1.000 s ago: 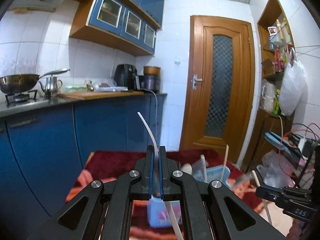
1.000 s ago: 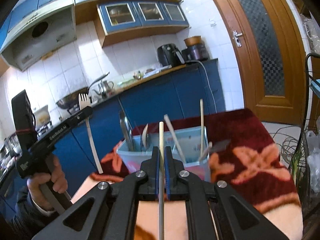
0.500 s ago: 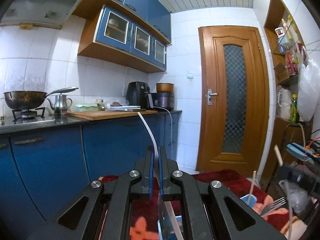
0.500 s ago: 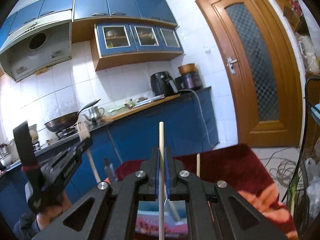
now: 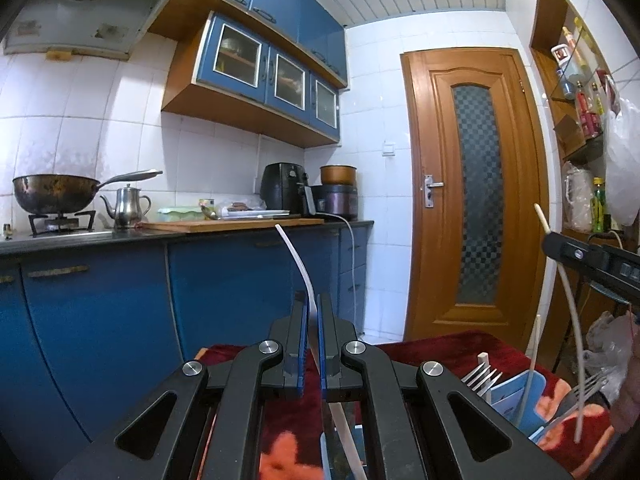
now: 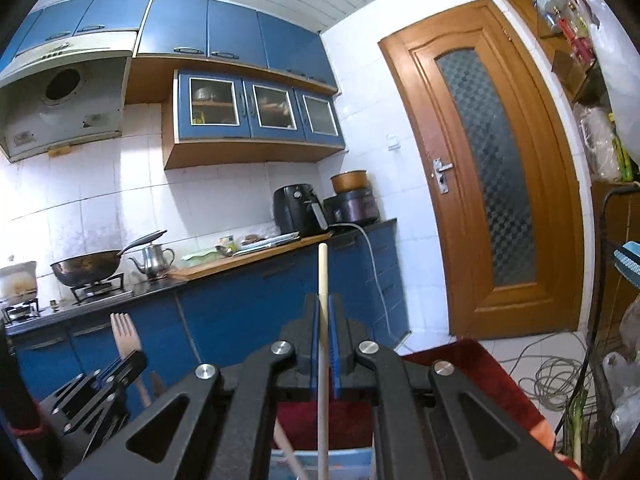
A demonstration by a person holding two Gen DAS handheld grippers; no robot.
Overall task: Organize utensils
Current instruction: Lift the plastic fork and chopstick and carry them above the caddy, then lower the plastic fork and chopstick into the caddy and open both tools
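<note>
Your left gripper (image 5: pixel 311 312) is clamped on a pale plastic fork (image 5: pixel 298 264), handle curving up at frame centre; the right wrist view shows its tines at lower left. Your right gripper (image 6: pixel 324 312) is clamped on a wooden chopstick (image 6: pixel 322 272), standing upright at frame centre. The blue utensil bin (image 5: pixel 516 396) sits on the red cloth (image 5: pixel 440 354) at lower right of the left view, holding metal forks (image 5: pixel 478 376).
</note>
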